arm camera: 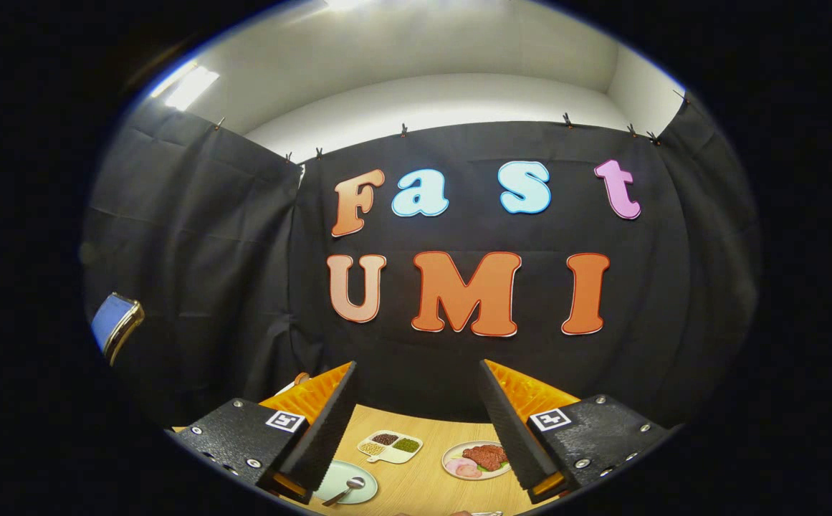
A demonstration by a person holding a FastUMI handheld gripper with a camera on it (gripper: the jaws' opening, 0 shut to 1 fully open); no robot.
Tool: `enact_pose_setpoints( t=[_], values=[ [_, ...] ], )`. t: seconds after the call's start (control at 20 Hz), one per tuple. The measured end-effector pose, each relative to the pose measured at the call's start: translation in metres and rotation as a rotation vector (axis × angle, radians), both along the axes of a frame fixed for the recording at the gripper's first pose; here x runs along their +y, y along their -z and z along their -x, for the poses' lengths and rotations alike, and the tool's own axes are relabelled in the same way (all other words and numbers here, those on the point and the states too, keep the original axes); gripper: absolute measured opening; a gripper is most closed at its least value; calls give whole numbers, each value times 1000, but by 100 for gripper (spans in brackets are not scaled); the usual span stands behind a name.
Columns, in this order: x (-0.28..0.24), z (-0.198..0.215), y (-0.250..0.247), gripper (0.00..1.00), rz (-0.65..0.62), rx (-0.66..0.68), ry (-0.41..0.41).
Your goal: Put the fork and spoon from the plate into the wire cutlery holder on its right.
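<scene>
- In the gripper view, the gripper (416, 430) is hovering high over a pale wooden tabletop (416, 487), its two ridged, wedge-shaped fingers spread wide and pinching nothing.
- A round, pale green plate (358, 479) is lying just beside the left finger, partly hidden behind it; a shiny metal spoon (347, 489) is resting on it, bowl towards the far side.
- The fork cannot be made out; a small metal glint (486, 513) is showing nearer than the plate, off to its right, too cropped to identify. The wire holder cannot be told either.
- Beyond the plate, a white divided tray of grains (390, 446) and a round plate of printed meat (476, 459) are sitting.
- Judgement: descending from this height, the gripper is risking a misaligned grasp; the thin, smooth spoon could slip from the fingers or skid on the glossy plate, nudging it.
</scene>
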State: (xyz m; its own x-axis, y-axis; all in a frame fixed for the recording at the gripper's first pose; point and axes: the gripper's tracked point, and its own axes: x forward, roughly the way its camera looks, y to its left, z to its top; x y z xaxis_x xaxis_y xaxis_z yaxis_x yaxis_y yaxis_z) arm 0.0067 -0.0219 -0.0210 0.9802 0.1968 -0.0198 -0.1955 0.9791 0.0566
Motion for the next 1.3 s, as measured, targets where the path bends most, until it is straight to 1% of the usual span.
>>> enact_pose_setpoints(
  t=[0.05,0.25,0.45,0.55,0.6,0.7,0.85,0.95,1.05,1.15,1.3],
  values=[
    [3,-3,5,98,-4,15,7],
    [37,-7,43,98,-40,166,8],
    [71,-19,72,98,-21,282,21],
    [90,-22,95,98,-25,365,30],
    [98,-22,114,98,-18,431,45],
    [118,-23,148,98,-22,552,35],
    [147,-16,194,99,-32,736,-2],
    [159,-11,225,99,-15,851,-24],
    [166,6,258,98,1,986,-46],
    [174,21,289,97,31,1108,-73],
    [172,38,333,95,113,1253,-77]
  ],
)
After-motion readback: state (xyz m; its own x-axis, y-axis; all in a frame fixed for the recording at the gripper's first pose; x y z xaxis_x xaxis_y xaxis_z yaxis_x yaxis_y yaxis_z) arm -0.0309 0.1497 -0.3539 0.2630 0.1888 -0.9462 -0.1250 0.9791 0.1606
